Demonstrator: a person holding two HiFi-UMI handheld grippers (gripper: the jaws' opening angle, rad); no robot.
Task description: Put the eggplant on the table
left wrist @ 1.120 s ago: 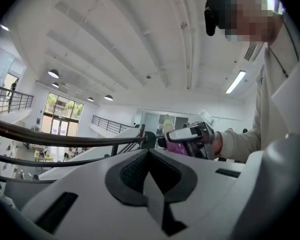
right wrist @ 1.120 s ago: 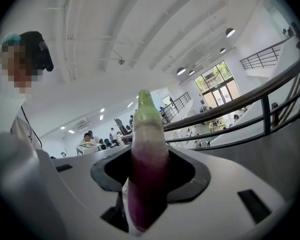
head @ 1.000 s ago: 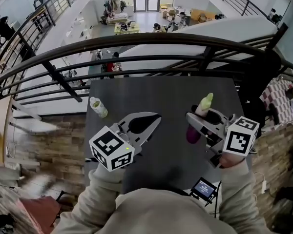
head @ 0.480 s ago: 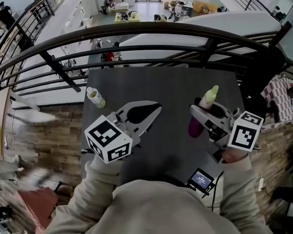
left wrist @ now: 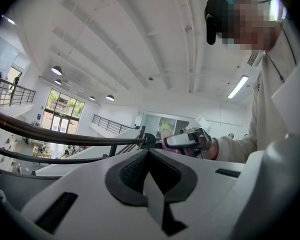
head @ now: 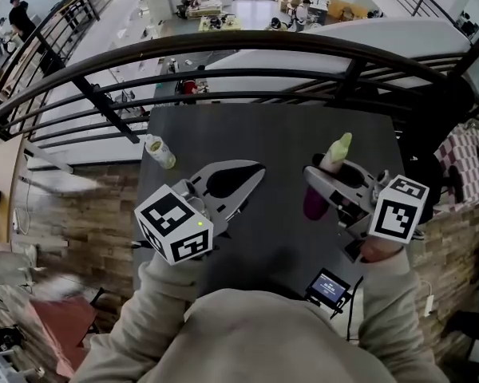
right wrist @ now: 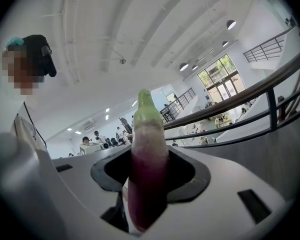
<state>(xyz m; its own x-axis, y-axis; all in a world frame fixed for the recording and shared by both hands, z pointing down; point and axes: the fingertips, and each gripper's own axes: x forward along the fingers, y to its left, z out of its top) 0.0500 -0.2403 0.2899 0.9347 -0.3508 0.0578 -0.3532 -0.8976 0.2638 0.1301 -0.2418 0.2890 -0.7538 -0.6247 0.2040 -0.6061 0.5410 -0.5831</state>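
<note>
Well, my right gripper [right wrist: 149, 171] is pinching the eggplant [right wrist: 148, 154] around its purple middle, the two pads pressing on its sides. The green stem end stands up past the jaws and the dark end hangs below them. I think it is held across the jaws like this so that the low end can meet the surface first. In the head view the eggplant [head: 324, 178] is over the right part of the dark table [head: 263, 130], but I cannot tell if it already touches it. My left gripper [head: 255, 172] is beside it, apart from it, with its jaws pressed together on nothing; it only waits. A small bottle [head: 160, 152] stands near the table's left edge, well apart, so the place under the eggplant looks free. Beyond the table is the black railing [head: 247, 48].
</note>
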